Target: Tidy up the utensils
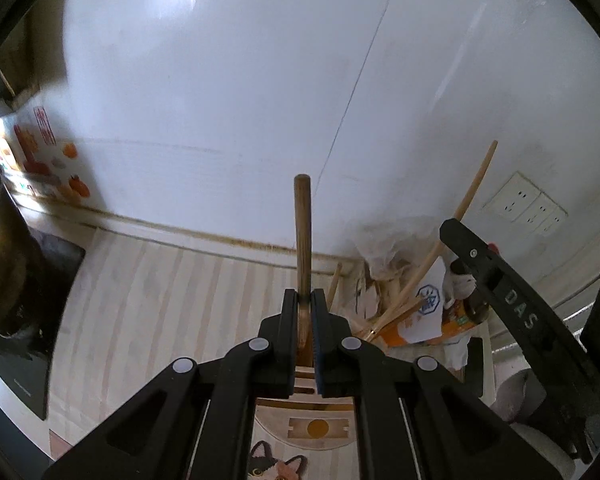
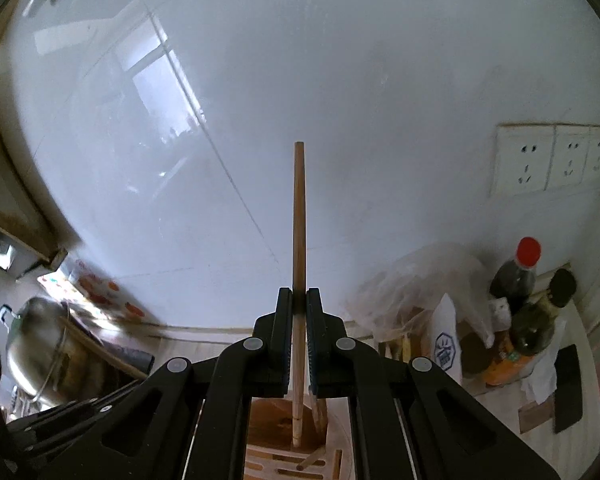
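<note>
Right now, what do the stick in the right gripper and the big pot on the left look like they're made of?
The stick held in the right gripper looks like wood or bamboo: matte tan-brown, with faint lengthwise grain. The pot looks like polished metal, probably stainless steel: silvery and shiny, with blurred reflections on its rounded side.

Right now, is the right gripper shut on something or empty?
Shut on a thin wooden stick: the right gripper has both pads pressed against its shaft, and the stick rises straight past the fingertips.
</note>
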Motion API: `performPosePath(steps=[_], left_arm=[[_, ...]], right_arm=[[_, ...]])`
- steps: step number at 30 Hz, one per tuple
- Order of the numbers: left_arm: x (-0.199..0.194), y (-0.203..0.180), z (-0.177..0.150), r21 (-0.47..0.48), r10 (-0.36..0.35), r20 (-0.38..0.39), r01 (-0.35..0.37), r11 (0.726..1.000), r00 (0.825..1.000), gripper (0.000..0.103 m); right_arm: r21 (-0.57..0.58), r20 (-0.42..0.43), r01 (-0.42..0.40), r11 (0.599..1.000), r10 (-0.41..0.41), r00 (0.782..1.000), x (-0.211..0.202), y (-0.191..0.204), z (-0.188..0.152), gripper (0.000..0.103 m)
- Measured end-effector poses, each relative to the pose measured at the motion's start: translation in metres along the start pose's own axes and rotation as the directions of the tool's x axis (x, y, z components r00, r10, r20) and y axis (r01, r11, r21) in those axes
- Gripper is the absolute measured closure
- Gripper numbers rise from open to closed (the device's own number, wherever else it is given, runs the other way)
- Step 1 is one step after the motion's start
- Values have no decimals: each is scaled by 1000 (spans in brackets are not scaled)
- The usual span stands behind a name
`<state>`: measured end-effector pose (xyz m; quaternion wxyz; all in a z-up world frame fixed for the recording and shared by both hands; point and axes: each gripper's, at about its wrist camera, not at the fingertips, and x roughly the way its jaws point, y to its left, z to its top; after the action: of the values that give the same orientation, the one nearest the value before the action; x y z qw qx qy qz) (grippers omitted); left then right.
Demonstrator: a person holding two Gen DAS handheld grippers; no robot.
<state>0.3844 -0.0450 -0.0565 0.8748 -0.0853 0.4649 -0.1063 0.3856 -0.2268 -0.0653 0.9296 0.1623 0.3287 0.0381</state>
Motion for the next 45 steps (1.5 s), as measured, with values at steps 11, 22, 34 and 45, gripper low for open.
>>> performPosePath(steps=[11,22,34,45], left_arm=[[-5,1,-5,-9,-77,-17,77,997,997,98],[-63,8,-16,16,40,100,-41,999,994,17],[-41,29,-68,39,308,137,-315,948,942,0],[-24,27,-87,35,371,130,-378,925,919,0]], right_arm=[[-50,-110,-74,996,68,992,12,2,-31,95],[-18,-77,-97,995,96,992,-42,-9,-34,68],[-114,-60,124,986,-131,990,-73,-16,-79,31],[-205,-65,276,939,-294,953,-59,-20,-102,0]])
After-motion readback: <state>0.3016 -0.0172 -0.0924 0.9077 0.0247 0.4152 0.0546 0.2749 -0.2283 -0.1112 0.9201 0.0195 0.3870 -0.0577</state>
